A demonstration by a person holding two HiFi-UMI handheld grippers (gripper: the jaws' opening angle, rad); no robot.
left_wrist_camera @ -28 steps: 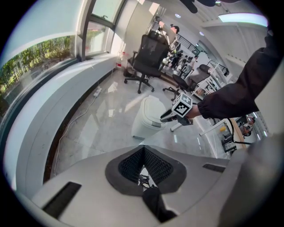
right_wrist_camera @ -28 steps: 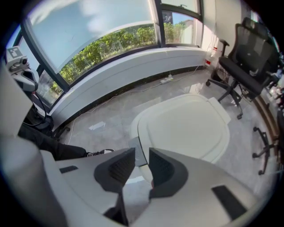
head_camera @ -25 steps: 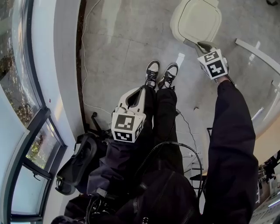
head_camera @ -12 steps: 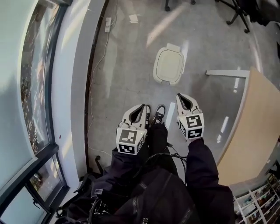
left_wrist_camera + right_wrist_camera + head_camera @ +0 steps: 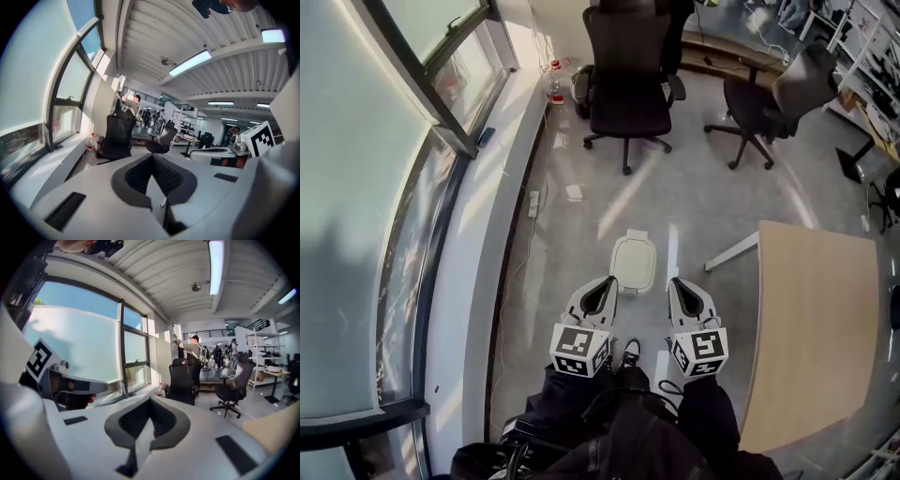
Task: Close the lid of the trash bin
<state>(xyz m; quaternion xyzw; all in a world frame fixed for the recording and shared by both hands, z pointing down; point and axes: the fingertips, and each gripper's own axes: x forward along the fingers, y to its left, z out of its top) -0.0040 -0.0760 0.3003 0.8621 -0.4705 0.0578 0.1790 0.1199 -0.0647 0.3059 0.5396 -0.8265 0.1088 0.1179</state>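
The white trash bin stands on the grey floor ahead of my feet, its lid lying flat and closed. Both grippers are held up side by side near my chest, well above the bin and touching nothing. My left gripper is shut, and in the left gripper view its dark pads meet at the tip with nothing between them. My right gripper is shut too, its pads together and empty. Each gripper view looks out level across the office, so the bin is not visible in either.
Two black office chairs stand beyond the bin. A wooden table is at the right. A window wall and sill run along the left, with a bottle at the sill's far end and a cable on the floor.
Both grippers rose from floor level beside the bin to chest height and turned from pointing down to nearly level. The right gripper came away from the lid. The bin now looks small and far.
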